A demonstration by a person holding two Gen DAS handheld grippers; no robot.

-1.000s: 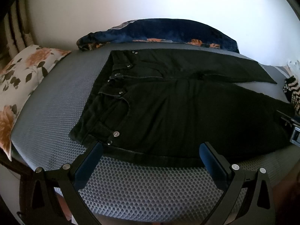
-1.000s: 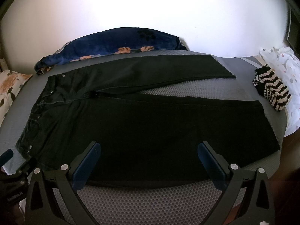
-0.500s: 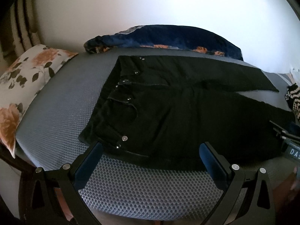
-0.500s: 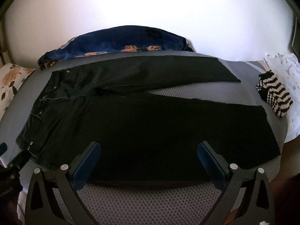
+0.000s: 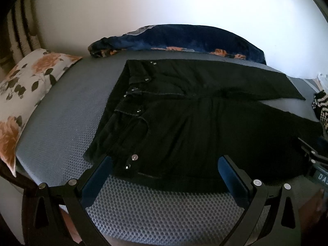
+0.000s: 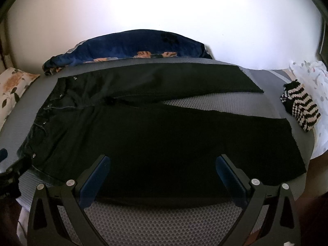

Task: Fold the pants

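Left wrist view: the left tool sits at the bottom of the frame with its two blue-padded fingers spread wide and nothing between them. Black pants lie flat on the grey mesh-covered bed, filling the centre of the frame, waistband toward the left with silver rivets and buttons showing, legs running off to the right and parted in a narrow V. A floral pillow lies at the left edge, and a navy floral blanket is bunched along the wall at the top.

Right wrist view: the right tool is likewise spread and empty at the bottom of the frame. The pants stretch across the middle, unfolded, both hems at the right. A black-and-white striped knit item lies at the right edge, apart from the hems.
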